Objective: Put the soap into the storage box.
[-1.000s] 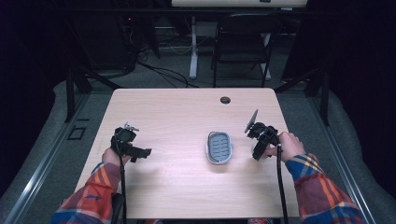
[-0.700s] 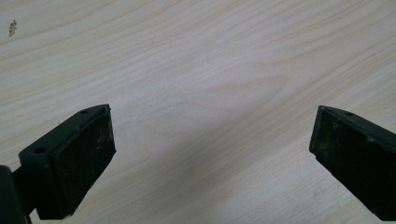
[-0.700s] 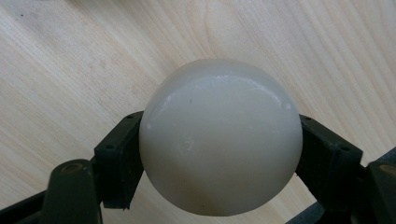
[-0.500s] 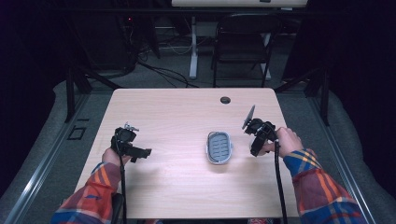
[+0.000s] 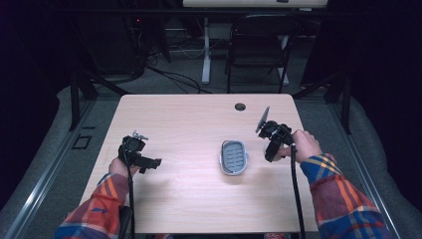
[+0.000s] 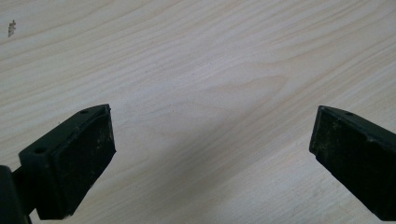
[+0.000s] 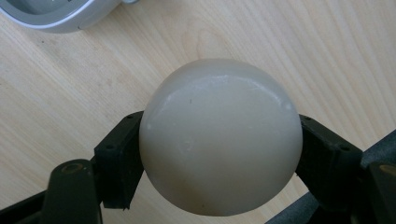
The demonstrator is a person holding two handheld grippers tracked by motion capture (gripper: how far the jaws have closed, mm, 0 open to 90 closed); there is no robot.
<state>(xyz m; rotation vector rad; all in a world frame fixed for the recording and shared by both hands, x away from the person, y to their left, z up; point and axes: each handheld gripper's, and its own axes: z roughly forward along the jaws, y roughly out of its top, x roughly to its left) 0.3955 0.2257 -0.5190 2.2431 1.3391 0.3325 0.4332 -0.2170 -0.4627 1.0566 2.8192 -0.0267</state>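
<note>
1. The pale oval soap bar (image 7: pixel 219 137) sits clamped between the jaws of the right gripper (image 5: pixel 271 142); in the right gripper view its broad rounded face looks at the camera and its longer axis runs roughly from jaw to jaw.
2. It hangs just above the wooden table (image 5: pixel 189 124), just to the right of the grey soap dish (image 5: pixel 234 157), whose long axis runs away from the person.
3. The right hand (image 5: pixel 301 145) grips its tool from the right, with the jaws tilted down towards the table.
4. The left gripper (image 5: pixel 149 162) rests low at the table's left, well apart from the dish, jaws spread wide with nothing between them.
</note>
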